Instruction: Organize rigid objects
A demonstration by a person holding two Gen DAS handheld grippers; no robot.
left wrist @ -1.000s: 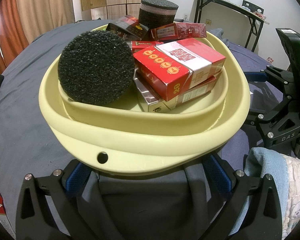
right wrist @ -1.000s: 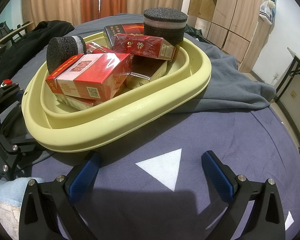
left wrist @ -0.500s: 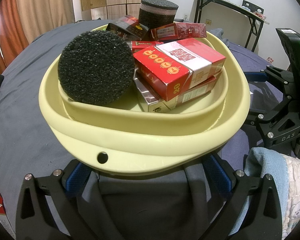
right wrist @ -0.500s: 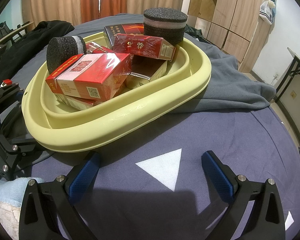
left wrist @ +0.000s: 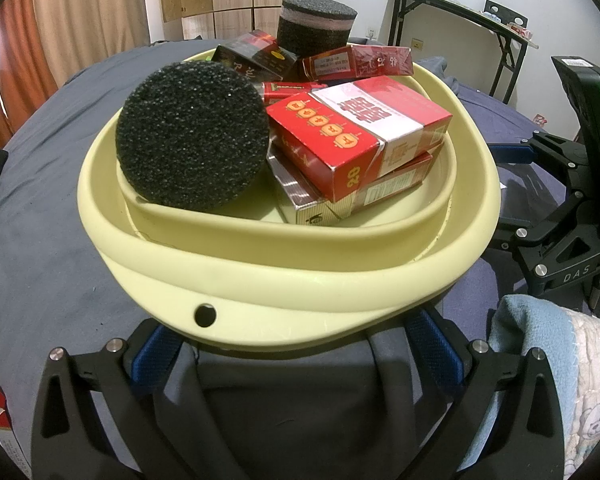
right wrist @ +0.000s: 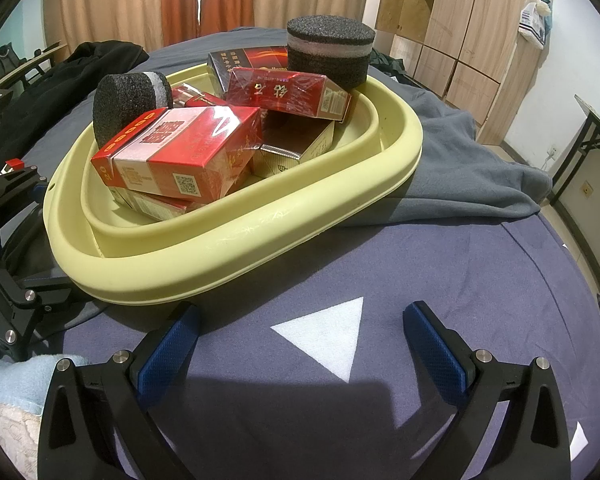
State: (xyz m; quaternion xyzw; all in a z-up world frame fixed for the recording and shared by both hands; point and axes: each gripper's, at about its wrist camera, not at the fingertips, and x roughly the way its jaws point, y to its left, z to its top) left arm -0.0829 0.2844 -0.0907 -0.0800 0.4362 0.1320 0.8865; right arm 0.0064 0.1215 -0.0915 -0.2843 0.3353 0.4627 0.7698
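Nothing has shifted since the earlier frames; both views match them. Pale yellow basin (left wrist: 259, 292) sits on a grey cloth (right wrist: 472, 160) over the dark blue bed cover (right wrist: 440, 272); its near rim overhangs the left hand-held gripper (left wrist: 295, 352), whose blue pads (left wrist: 151, 356) stand wide apart with the rim between and above them; whether they touch it I cannot tell. Inside the basin a red and white carton (left wrist: 360, 136) lies tilted on another box, a black foam disc (left wrist: 191, 140) leans on the left wall, and a banded foam cylinder (right wrist: 330, 56) stands at the far edge beside a red pack (right wrist: 287, 94). Right hand-held gripper (right wrist: 300, 340) is open and empty over bare cover, just beside the basin's side rim, straddling a white triangle (right wrist: 328, 332); open room lies to its right.
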